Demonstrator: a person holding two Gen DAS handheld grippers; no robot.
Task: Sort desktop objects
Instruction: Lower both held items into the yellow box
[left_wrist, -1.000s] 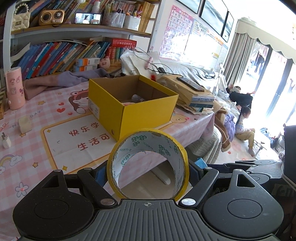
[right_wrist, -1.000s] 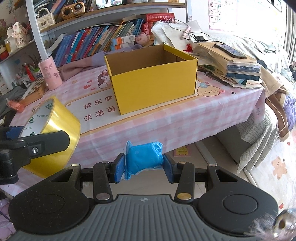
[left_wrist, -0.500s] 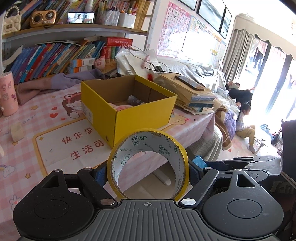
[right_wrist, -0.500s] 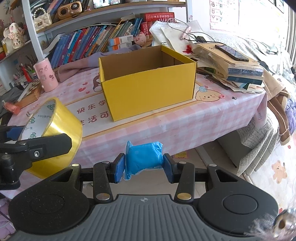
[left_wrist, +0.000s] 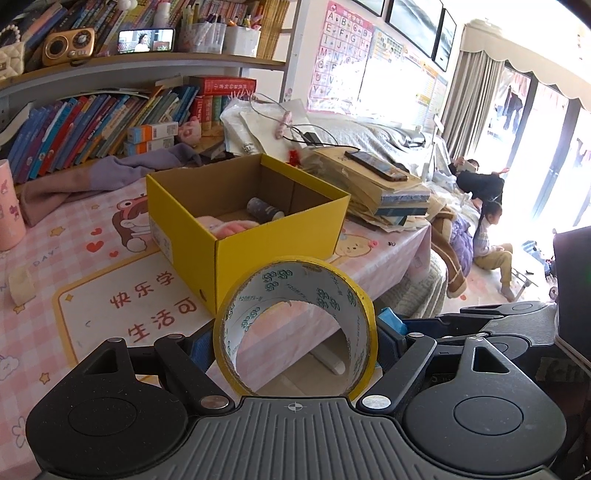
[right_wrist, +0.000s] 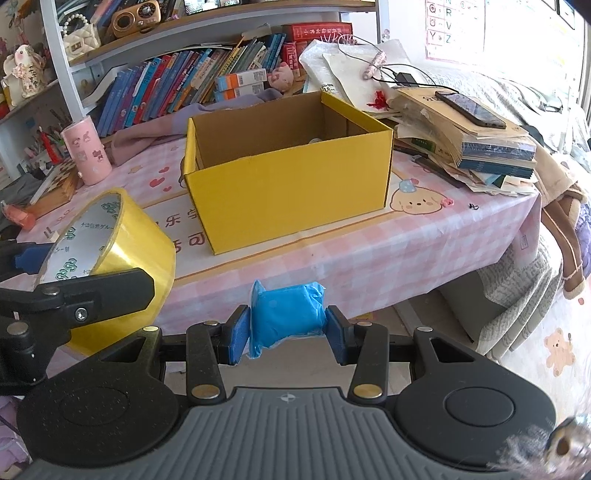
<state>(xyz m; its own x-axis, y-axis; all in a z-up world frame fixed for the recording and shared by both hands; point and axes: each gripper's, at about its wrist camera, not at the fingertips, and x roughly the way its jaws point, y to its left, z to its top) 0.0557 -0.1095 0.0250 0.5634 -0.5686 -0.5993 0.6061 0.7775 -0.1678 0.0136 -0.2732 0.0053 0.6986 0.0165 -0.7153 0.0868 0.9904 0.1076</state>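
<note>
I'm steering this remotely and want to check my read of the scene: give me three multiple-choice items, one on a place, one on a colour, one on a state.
1. Where does the open yellow cardboard box stand?
A. on the pink checked tablecloth
B. on the bookshelf
C. on the floor

2. What colour is the soft plastic-wrapped packet in the right tongs?
A. red
B. blue
C. white

3. What state are the left tongs in?
A. open and holding nothing
B. shut on a phone
C. shut on the wide roll of yellow tape

Answers: 1 A, the box's base rests on the cloth near the table's front edge. 2 B, the wrap between the pads is bright blue. 3 C, both pads press the roll's sides, with the roll upright.
</note>
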